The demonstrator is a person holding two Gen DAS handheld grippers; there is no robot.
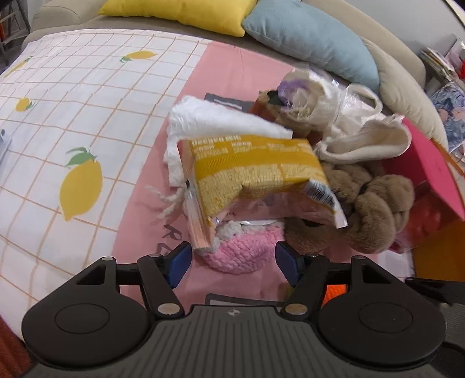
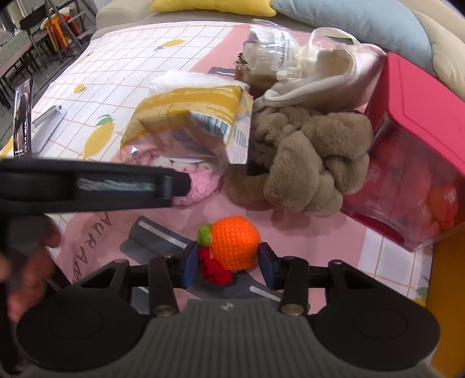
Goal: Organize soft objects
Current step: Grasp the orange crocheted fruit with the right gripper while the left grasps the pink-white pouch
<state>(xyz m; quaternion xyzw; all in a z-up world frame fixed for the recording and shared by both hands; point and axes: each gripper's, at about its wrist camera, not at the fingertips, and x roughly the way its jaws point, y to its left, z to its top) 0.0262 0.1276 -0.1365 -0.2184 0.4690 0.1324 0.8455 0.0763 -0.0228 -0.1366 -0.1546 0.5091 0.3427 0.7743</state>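
Observation:
A pile of soft things lies on the pink cloth [image 1: 139,203]. My left gripper [image 1: 234,260] is open with its jaws on either side of a pink crocheted piece [image 1: 237,253], which sits under a yellow packet [image 1: 252,171]. A white towel [image 1: 221,122], a brown plush knot [image 1: 369,209] and a cream slipper [image 1: 369,145] lie behind. My right gripper [image 2: 229,263] is open around an orange crocheted fruit [image 2: 234,241] with a red crocheted piece [image 2: 213,269] beside it; the pads stand apart from the fruit. The left gripper's body [image 2: 96,186] crosses the right wrist view.
A red-lidded clear box [image 2: 412,162] stands at the right. Yellow [image 1: 180,10] and blue [image 1: 311,37] pillows lie at the back. A lemon-print sheet [image 1: 72,116] spreads to the left. A phone on a stand [image 2: 23,116] is at far left.

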